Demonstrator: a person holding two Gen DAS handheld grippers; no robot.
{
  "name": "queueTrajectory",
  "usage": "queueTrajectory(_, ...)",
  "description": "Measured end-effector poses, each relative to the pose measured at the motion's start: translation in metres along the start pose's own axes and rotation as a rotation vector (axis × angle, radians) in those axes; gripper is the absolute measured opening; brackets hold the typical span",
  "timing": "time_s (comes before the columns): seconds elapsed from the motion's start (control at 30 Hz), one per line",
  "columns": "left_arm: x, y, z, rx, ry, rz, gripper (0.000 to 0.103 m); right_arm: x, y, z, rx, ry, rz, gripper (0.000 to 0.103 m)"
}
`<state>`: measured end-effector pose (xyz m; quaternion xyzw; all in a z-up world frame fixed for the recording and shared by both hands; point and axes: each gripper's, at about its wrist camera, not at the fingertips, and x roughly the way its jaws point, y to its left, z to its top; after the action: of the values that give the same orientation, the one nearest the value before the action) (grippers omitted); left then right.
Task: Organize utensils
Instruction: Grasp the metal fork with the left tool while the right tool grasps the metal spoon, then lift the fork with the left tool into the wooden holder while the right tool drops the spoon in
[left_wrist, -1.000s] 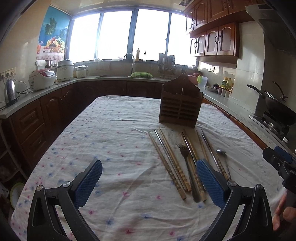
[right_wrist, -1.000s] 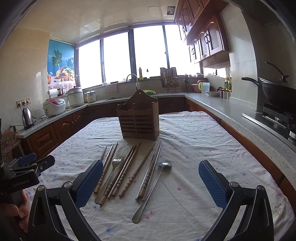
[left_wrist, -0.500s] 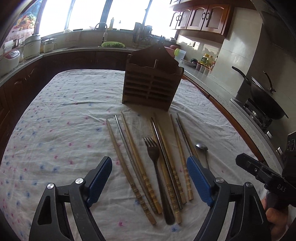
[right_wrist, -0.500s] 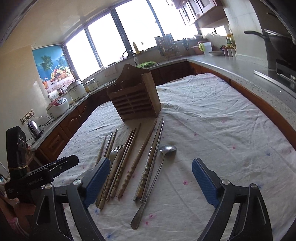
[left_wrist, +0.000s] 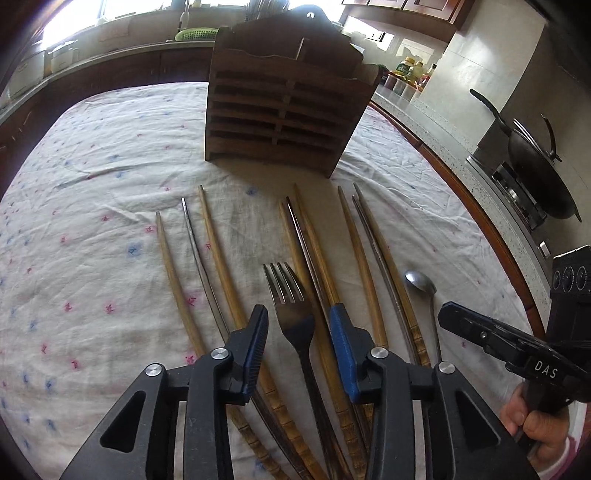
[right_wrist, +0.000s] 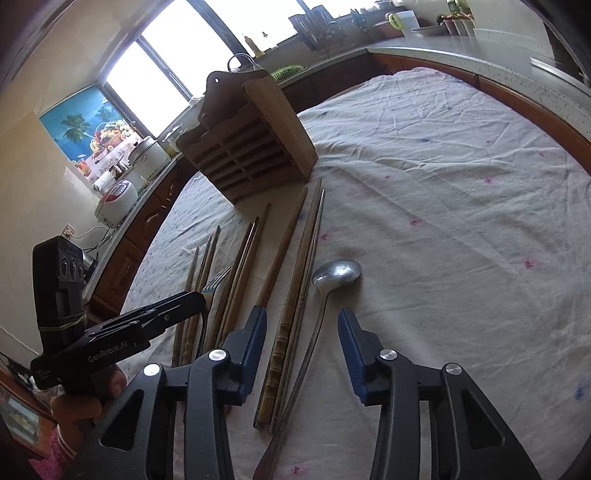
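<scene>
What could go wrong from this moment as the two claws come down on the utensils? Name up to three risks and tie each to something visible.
1. The left claw is closing astride the fork, with chopsticks lying right against it; a pad might catch one too.
2. The right claw is closing around the spoon handle and a neighbouring chopstick pair; it may lift both.
3. Pads dragging along the wrinkled tablecloth could shift the row.

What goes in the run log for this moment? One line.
left tongs: closing, fork between | right tongs: closing, spoon handle between | nothing gripped | rack looks empty
</scene>
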<state>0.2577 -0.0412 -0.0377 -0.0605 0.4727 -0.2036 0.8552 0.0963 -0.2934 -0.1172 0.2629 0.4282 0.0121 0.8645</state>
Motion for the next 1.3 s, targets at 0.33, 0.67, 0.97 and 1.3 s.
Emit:
queueTrajectory(0.33, 0.025, 0.02, 0.014, -0.052, 0.02, -0.097, 0.025, 0.015, -0.02, 0.008, 0.111, 0.042, 0.093, 0.019)
queueTrajectory(0.67, 0.001, 0.021, 0.008, -0.056, -0.039, -0.166, 0.02, -0.007, -0.01, 0.008, 0.075, -0.022, 0.085, 0.003)
queueTrajectory(0.97, -0.06, 0.025, -0.002, -0.067, -0.156, -0.214, 0.019, -0.044, 0.01, 0.013, 0.029, -0.113, 0.102, 0.003)
queueTrajectory(1.3, -0.132, 0.038, -0.022, -0.085, -0.296, -0.221, 0.001, -0.078, 0.033, 0.027, -0.031, -0.231, 0.114, 0.003)
